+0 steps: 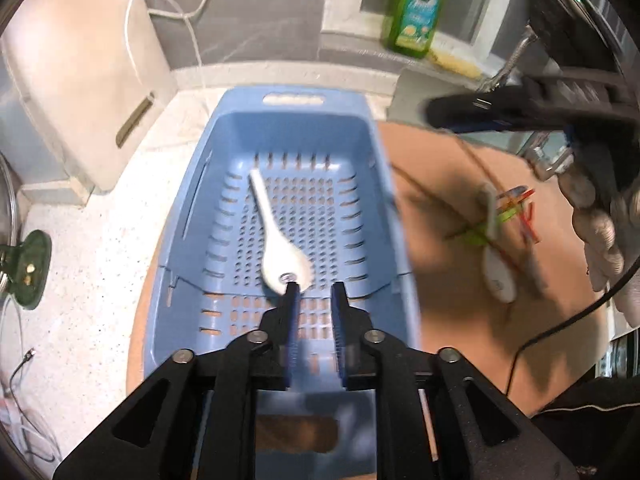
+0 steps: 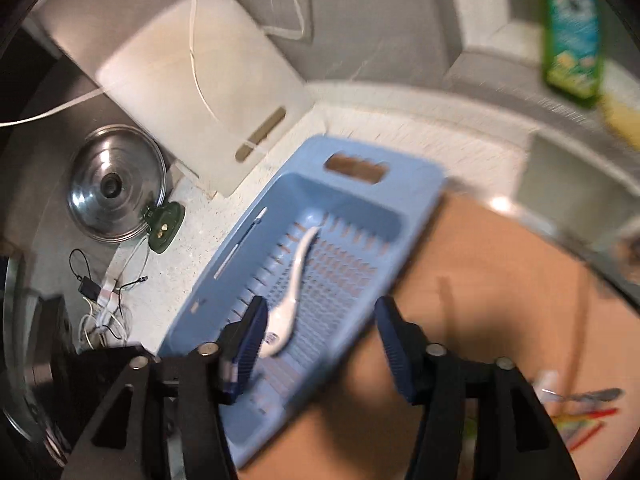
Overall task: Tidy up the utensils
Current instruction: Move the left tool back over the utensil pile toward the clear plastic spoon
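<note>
A blue slotted basket (image 1: 224, 208) lies on a brown board (image 1: 448, 184). One white spoon (image 1: 276, 240) rests on the basket floor, handle pointing away. My left gripper (image 1: 316, 292) hovers over the near end of the basket, open by a narrow gap, its left fingertip just above the spoon's bowl. To the right, another white spoon (image 1: 496, 276) lies on the board among thin coloured utensils (image 1: 516, 208). My right gripper (image 2: 324, 336) is open and empty above the basket (image 2: 360, 184); in the left wrist view the right gripper (image 1: 440, 114) hangs high at the right, held by a gloved hand (image 1: 600, 232).
A white cutting board (image 1: 80, 80) leans against the back wall at the left. A green bottle (image 1: 416, 4) and a yellow sponge (image 1: 456, 62) stand on the ledge behind. A steel pot lid (image 2: 116, 184), a green clip (image 1: 28, 268) and loose cables (image 2: 104, 292) lie on the speckled counter at the left.
</note>
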